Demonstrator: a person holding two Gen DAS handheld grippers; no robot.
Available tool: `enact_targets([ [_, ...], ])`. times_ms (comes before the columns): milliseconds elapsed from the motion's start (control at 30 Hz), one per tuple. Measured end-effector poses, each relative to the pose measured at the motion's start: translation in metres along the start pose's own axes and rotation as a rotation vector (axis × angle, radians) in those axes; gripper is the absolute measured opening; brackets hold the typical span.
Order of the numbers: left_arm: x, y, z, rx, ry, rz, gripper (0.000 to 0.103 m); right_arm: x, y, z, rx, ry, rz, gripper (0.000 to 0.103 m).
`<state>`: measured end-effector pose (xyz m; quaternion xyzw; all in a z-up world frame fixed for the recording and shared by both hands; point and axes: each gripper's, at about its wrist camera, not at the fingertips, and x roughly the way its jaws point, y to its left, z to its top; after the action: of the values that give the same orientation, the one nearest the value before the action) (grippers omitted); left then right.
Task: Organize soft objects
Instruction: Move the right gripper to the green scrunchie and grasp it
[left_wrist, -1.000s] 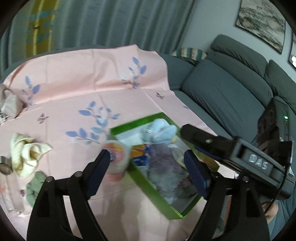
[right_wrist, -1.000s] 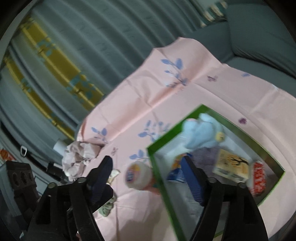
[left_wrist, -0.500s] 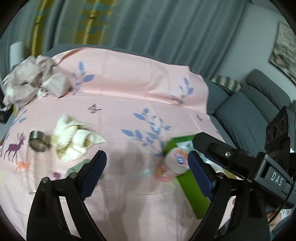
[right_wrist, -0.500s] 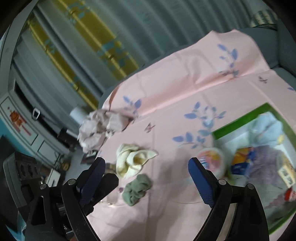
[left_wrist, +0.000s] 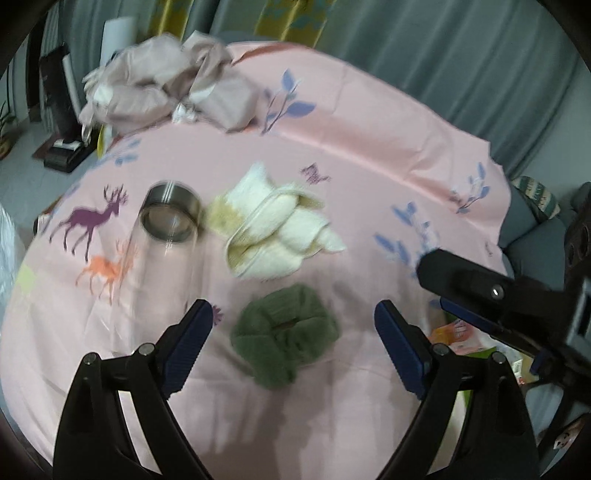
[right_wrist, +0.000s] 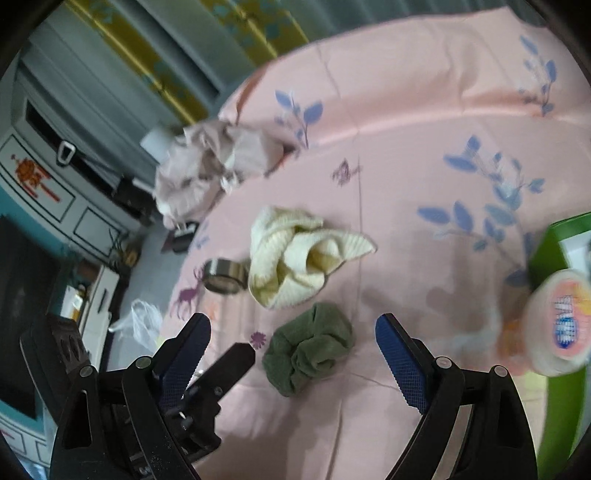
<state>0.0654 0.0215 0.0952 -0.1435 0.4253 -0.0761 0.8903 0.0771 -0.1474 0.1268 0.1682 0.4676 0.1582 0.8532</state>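
Both views now swung from green box (right_wrist: 546, 243), mostly cropped, to green scrunchie (left_wrist: 284, 334); left gripper (left_wrist: 293, 332), right gripper (right_wrist: 293, 345) agape.

Both the left gripper (left_wrist: 291, 338) and right gripper (right_wrist: 293, 341) show black angular frames, silver screws and ribbed blue jaw pads, slightly blurred.

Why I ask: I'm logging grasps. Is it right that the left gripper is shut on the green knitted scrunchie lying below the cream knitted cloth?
Not quite: the left gripper is open, straddling the green knitted scrunchie without gripping it, as the left wrist view shows. The scrunchie does lie below the cream knitted cloth.
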Motion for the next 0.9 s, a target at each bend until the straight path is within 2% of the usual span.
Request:
enact_targets([
  [133, 0.022, 0.012, -0.009, -0.035, 0.059, 0.003, 0.087, 0.036, -0.003, -0.002, 0.0, 0.083, 0.003, 0.092],
  [300, 0.042, 0.016, -0.02, -0.043, 0.118, -0.006, 0.077, 0.072, -0.005, -0.008, -0.019, 0.17, -0.015, 0.091],
  [367, 0.047, 0.016, -0.025, -0.044, 0.135, -0.011, 0.075, 0.081, -0.006, -0.01, -0.032, 0.193, -0.02, 0.085],
  [533, 0.059, 0.017, -0.033, -0.052, 0.171, -0.014, 0.065, 0.102, -0.01, -0.017, -0.043, 0.244, -0.043, 0.08],
  [600, 0.061, 0.02, -0.035, -0.06, 0.176, -0.012, 0.055, 0.106, -0.013, -0.02, -0.047, 0.256, -0.058, 0.075],
  [700, 0.061, 0.021, -0.037, -0.069, 0.165, 0.001, 0.05, 0.104, -0.014, -0.022, -0.058, 0.246, -0.062, 0.069],
  [767, 0.061, 0.021, -0.038, -0.067, 0.159, 0.001, 0.047, 0.104, -0.013, -0.024, -0.067, 0.253, -0.062, 0.053],
  [900, 0.064, 0.022, -0.04, -0.085, 0.162, -0.047, 0.027, 0.108, -0.01, -0.03, -0.117, 0.252, -0.091, 0.039],
])
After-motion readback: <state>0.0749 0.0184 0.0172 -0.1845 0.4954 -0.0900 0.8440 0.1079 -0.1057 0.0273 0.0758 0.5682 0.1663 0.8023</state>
